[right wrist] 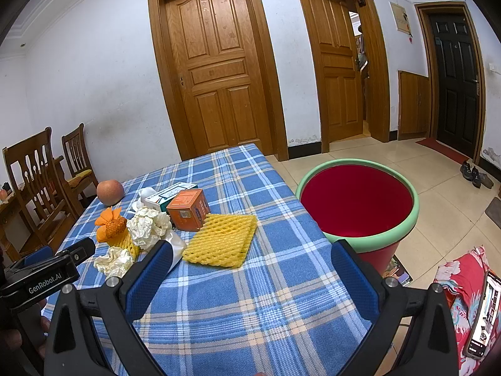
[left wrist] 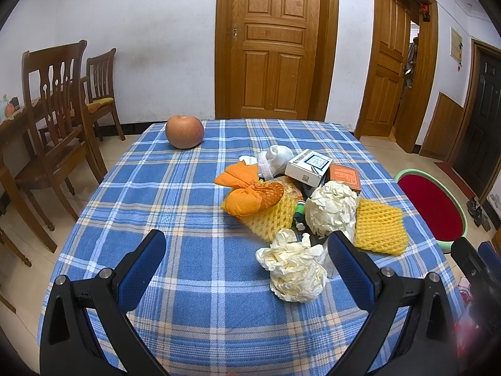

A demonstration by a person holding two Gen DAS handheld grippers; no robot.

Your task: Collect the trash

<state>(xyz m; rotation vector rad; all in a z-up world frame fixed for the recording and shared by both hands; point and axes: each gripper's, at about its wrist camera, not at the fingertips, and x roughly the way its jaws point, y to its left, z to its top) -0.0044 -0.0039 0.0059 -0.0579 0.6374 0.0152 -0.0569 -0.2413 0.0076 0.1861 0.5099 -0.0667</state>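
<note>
A pile of trash lies on the blue plaid tablecloth (left wrist: pixel 175 206): two crumpled white paper wads (left wrist: pixel 294 269) (left wrist: pixel 332 206), yellow foam nets (left wrist: pixel 380 227) (right wrist: pixel 220 239), an orange cloth bow (left wrist: pixel 247 192), a white box (left wrist: pixel 308 166) and an orange box (right wrist: pixel 188 208). The red bin with green rim (right wrist: pixel 357 200) stands on the floor right of the table. My left gripper (left wrist: pixel 247 261) is open and empty, low over the table, with the near paper wad between its fingers. My right gripper (right wrist: pixel 253 266) is open and empty above the table's near right part, beside the bin.
An apple (left wrist: pixel 184 131) sits at the table's far left. Wooden chairs (left wrist: pixel 56 119) stand to the left. A phone (right wrist: pixel 483 313) rests on a red floral cushion at the right. Doors line the far wall; shoes (right wrist: pixel 476 177) lie by the black door.
</note>
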